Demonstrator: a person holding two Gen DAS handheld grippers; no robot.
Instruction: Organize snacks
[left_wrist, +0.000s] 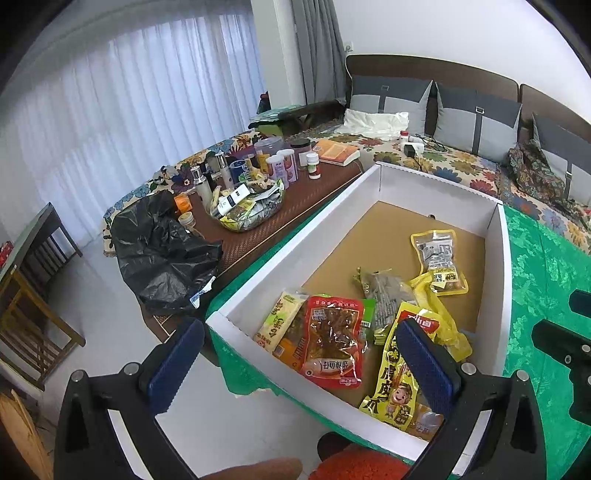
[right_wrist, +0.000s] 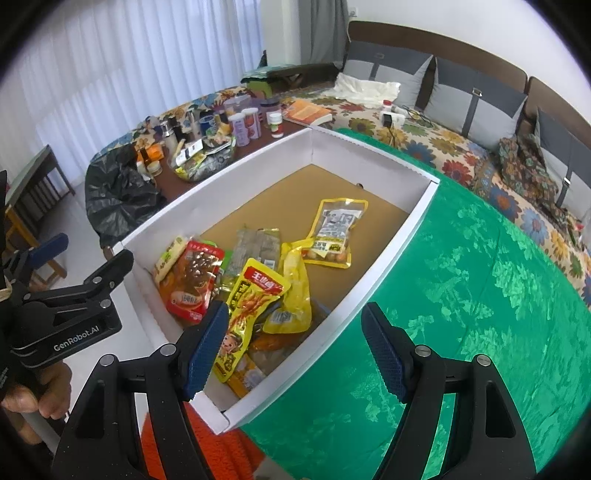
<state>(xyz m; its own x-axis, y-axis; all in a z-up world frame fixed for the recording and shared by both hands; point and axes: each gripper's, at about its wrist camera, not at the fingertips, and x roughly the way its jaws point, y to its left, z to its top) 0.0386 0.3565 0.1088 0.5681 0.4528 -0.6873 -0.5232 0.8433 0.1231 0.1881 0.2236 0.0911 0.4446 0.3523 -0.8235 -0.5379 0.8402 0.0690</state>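
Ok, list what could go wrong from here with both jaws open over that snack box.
1. The snack packets overlap at the near end of the white box; closing on the yellow chicken-feet packet may also drag the red packet or those beneath.
2. The left gripper straddles the box's near wall, so closing could catch the cardboard.
3. The box's near corner seems to overhang the green tablecloth; pushing might tip it.

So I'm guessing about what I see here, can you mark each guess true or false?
1. The snack packets lie inside the white box. True.
2. The right gripper is clamping a packet. False: it is open and holds nothing.
3. The cloth under the box is red. False: it is green.
4. The left gripper is open. True.
5. The red packet lies on the floor. False: it is in the box.
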